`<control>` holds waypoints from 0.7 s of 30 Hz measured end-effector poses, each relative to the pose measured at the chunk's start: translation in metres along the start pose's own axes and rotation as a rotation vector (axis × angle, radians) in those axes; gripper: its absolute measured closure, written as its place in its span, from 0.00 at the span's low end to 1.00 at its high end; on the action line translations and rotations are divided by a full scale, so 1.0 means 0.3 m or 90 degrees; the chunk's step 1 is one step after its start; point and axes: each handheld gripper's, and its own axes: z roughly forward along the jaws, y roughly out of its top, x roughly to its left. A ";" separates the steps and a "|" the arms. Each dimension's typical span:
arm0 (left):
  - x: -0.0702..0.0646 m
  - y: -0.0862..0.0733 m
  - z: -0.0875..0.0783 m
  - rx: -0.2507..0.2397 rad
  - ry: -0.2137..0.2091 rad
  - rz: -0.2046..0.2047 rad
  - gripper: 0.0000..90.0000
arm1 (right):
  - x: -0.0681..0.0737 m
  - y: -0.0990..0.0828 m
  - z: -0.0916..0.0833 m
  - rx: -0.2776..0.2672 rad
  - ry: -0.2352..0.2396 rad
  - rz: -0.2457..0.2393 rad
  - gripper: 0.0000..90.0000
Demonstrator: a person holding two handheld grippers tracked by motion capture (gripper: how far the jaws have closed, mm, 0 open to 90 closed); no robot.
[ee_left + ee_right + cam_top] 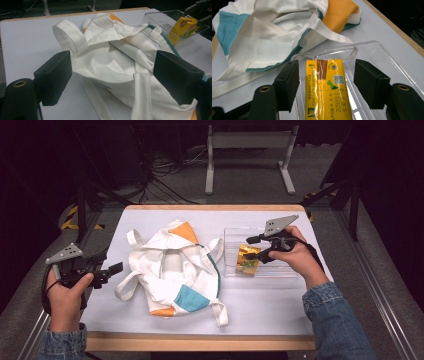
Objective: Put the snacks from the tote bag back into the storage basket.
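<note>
White table (280, 305) with wooden strips along near and far edges. Plenty of bare surface along the near edge and at the far left corner. Crumpled white cloth bag (172, 270) with orange and teal patches near the middle, straps spilling toward the near edge and the left.

Just right of the bag, touching one strap: clear plastic tray (285, 270), well inside the right edge. Yellow juice carton (248, 260) lying flat in the tray's left end, rest of the tray bare.

Right gripper (257, 247) over the tray, jaws apart on either side of the carton, not clamped on it; clear gaps both sides in the right gripper view (325, 82). Left gripper (112, 270) at the table's left edge, jaws wide apart, aimed at the bag (112, 72), holding nothing.

On the carton (327, 92): a small square code, a green mark, printed digits reading roughly "2025", remainder too blurred to read. Brand unreadable.
</note>
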 end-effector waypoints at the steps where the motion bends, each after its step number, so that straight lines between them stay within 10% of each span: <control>1: 0.000 0.000 -0.001 -0.001 0.000 0.000 0.18 | 0.002 0.005 -0.005 -0.003 -0.004 0.002 0.40; 21: -0.009 -0.019 -0.009 0.000 -0.016 0.030 0.09 | 0.117 0.047 -0.226 -0.098 -0.120 0.076 0.24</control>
